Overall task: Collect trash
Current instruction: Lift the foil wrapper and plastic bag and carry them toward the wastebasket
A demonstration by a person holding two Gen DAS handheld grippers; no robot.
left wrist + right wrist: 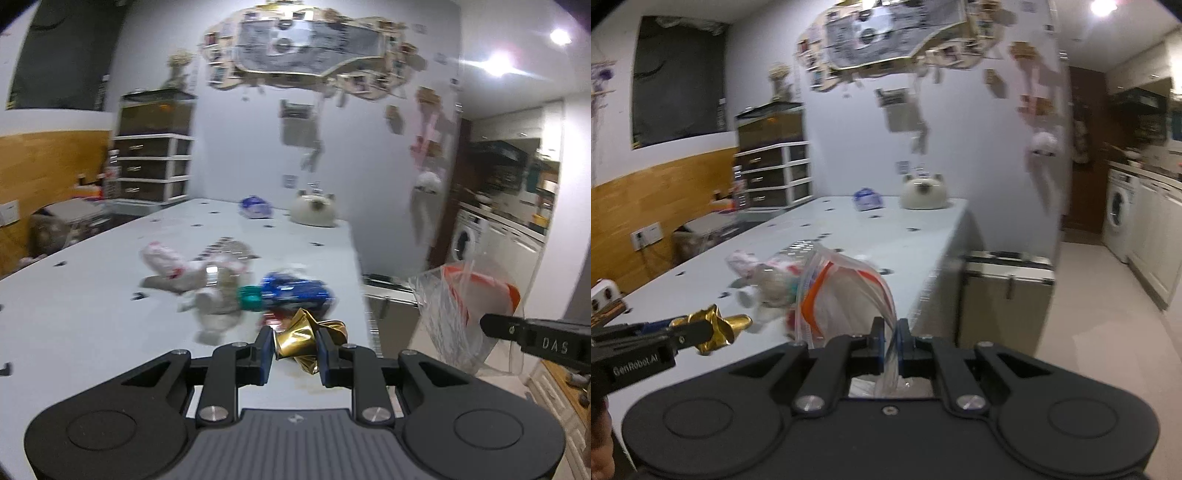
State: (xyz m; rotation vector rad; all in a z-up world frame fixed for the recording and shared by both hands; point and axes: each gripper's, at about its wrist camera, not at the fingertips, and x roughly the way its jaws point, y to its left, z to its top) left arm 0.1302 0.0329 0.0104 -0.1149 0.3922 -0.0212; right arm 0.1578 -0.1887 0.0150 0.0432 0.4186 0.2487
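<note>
A pale table [92, 295] stands in a kitchen-side room with one washing machine [1119, 210]. My left gripper [294, 345] pinches one gold wrapper [306, 338]. My right gripper [889, 338] (marked "DAS") clamps one clear bag [846, 295]. Blurred trash [229, 284] litters the table.

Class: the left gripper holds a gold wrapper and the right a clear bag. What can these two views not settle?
- Bag contents: right view, folds and glare.
- Heap items behind the gold wrapper: left view, motion blur.
- Right gripper: left view, cut by edge.
- Left gripper: grip clear.
</note>
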